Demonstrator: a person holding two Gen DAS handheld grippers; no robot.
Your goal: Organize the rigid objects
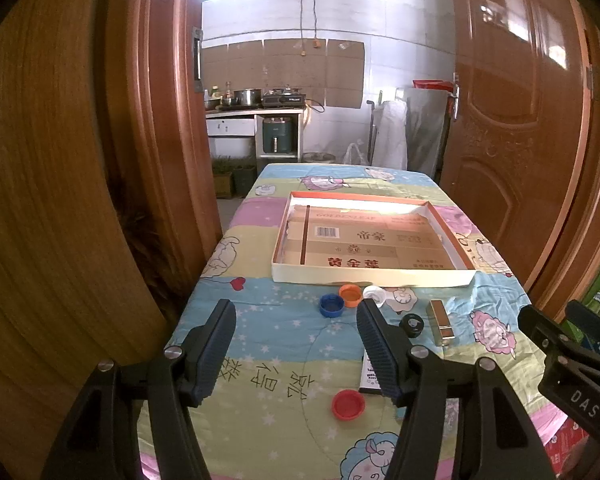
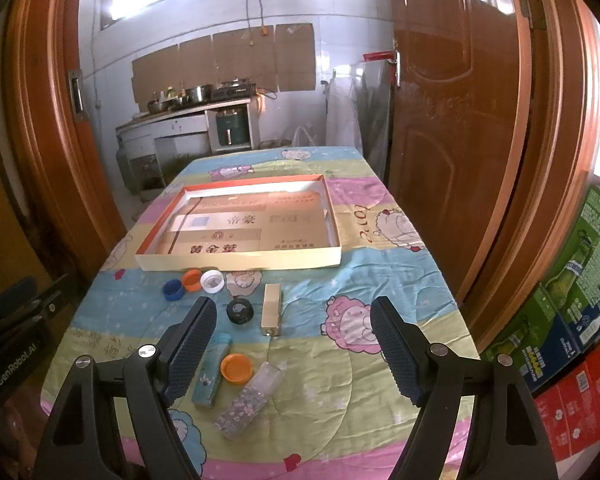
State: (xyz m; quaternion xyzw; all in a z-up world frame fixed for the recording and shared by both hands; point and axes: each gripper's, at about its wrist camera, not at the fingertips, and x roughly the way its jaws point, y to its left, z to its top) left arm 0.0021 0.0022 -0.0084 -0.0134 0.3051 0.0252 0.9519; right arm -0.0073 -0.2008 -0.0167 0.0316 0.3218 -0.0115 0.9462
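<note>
A: How far along is the tidying?

B: By my reading, it hasn't started. The tray [image 2: 236, 258] lies on the surface [image 2: 400, 280] with only its printed cardboard liner inside; nothing loose has gone in.

A: And what's left out?

B: Everything. Just before the tray's near wall sit a blue cap [image 2: 173, 290], an orange cap [image 2: 191, 280] and a white cap [image 2: 212, 280], close together. Nearer are a black cap [image 2: 239, 311] and, just beside it, a gold box [image 2: 271, 309]. Nearest the right camera lie a teal lighter [image 2: 211, 376], a second orange cap [image 2: 236, 367] touching or almost touching it, and a clear patterned case [image 2: 247, 400].

A: The grippers?

B: The left gripper [image 1: 296, 354] is spread wide and holds nothing, hovering above the near surface and aimed toward the tray, a red-looking cap [image 1: 348, 405] below it. The right gripper [image 2: 292, 350] is likewise wide and empty, level, pointing down the surface, with the lighter by its left finger.
</note>
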